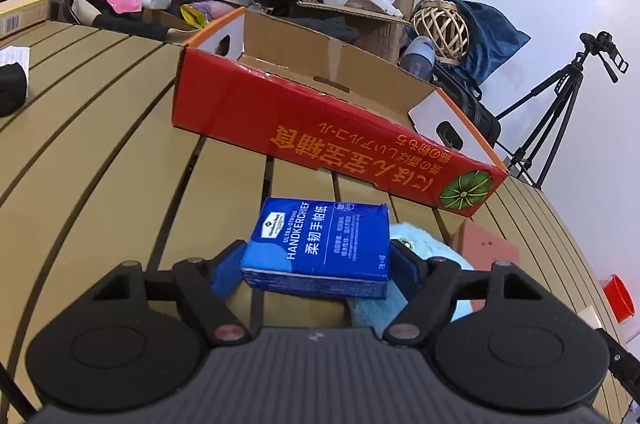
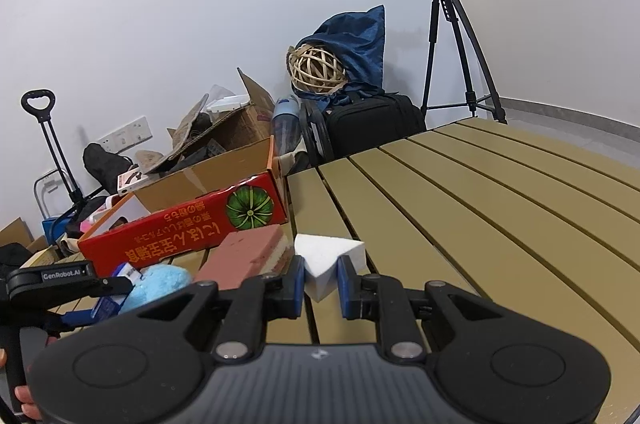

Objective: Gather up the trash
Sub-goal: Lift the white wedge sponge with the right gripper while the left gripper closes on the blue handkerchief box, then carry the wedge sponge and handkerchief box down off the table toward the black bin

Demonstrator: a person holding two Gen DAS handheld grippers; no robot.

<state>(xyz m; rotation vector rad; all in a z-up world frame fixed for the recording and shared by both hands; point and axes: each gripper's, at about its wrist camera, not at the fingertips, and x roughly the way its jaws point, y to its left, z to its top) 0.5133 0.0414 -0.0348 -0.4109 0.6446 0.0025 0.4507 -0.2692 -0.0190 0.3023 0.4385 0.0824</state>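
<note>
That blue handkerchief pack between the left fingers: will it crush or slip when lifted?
The handkerchief pack looks soft-wrapped, so it will probably dent slightly. Its glossy film may be slippery. It is likely light, and already sits tilted on the fluffy blue cloth.

Blue tissue pack (image 1: 320,248) between jaws

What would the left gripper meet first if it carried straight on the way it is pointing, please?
The left gripper already has the blue tissue pack between its fingers; pushed on, pack and gripper would probably meet the red cardboard box beyond, though depth is hard to judge.
</note>
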